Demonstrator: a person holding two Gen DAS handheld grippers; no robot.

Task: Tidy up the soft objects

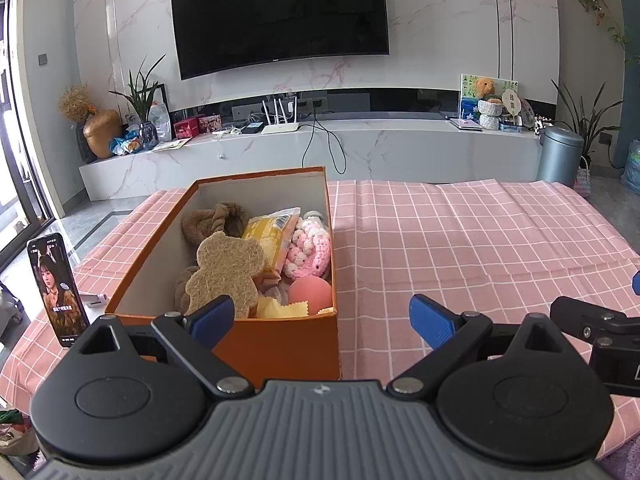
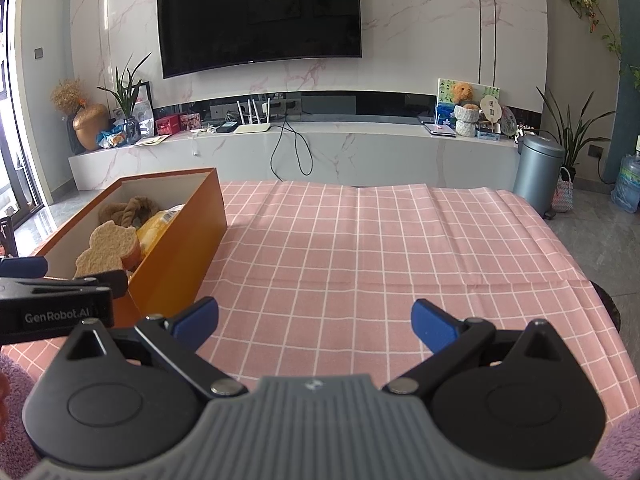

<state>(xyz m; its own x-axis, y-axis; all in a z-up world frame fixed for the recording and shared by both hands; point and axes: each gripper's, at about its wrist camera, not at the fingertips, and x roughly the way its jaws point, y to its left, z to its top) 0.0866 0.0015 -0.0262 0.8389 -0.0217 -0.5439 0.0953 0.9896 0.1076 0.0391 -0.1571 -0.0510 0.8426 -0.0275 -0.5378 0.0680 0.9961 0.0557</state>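
An orange box stands on the pink checked tablecloth. It holds a bear-shaped loofah sponge, a brown plush scrunchie, a yellow packet, a pink-white crochet toy and a pink ball. My left gripper is open and empty, just in front of the box's near wall. My right gripper is open and empty over bare cloth to the right of the box. The sponge and scrunchie also show in the right wrist view.
A phone stands propped at the table's left edge. The right gripper's body shows at the right of the left wrist view; the left gripper's body shows at the left of the right wrist view. A TV console and bin stand beyond the table.
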